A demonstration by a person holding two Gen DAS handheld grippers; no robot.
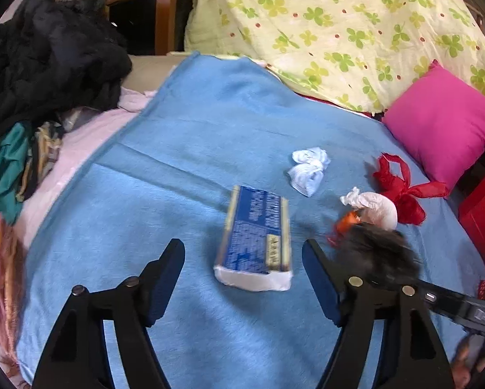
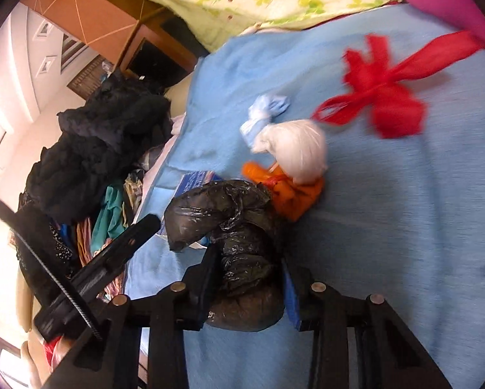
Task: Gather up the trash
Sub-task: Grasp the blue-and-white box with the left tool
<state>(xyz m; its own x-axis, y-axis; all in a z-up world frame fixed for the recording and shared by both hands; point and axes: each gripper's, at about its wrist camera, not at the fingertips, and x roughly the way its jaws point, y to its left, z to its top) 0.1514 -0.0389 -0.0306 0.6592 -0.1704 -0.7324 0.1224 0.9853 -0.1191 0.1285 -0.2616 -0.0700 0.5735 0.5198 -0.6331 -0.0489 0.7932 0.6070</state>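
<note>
Left wrist view: left gripper point(image 1: 244, 256) fingers spread wide, empty, straddling box point(image 1: 257, 238) flat on blanket point(image 1: 184, 149). Judged step: close on box long sides, squarely, lift level. Right gripper point(image 2: 247, 274) fingers clamped on black bag point(image 2: 229, 223), crinkly glossy film. Box: stiff card, blue print, open white end. Knotted bags near: white point(image 2: 295, 152), orange point(image 2: 289, 197), red point(image 2: 388, 103); soft, lumpy.
</note>
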